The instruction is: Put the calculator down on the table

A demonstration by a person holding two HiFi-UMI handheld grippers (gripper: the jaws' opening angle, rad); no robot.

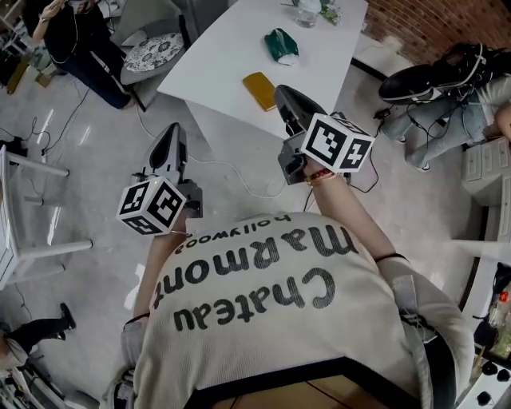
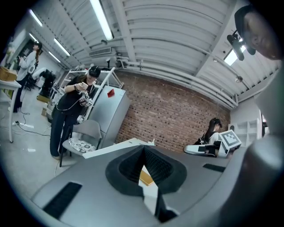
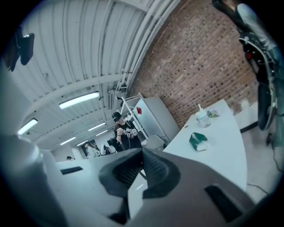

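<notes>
**Containers:** one clear cup stands at the far end of the white table. Its contents cannot be made out.

**Task item:** the calculator, yellow, lies flat on the table close to the near edge. Neither tool touches it.

**Right gripper**: jaws closed together with nothing between them. The tip shows just beside the calculator at the table's near corner.

**Left gripper**: jaws likewise closed and empty. It is held over the floor, apart from the table.

**Other items:** a green and white bundle lies on the table between cup and calculator.

**Surroundings:**
- A chair with a patterned cushion sits at the table's left edge.
- A standing person is beyond the chair.
- A seated person is by the brick wall.

**Views:** the right gripper view shows cup and bundle but not the calculator. The left gripper view shows the calculator through the gap below its closed tips.
</notes>
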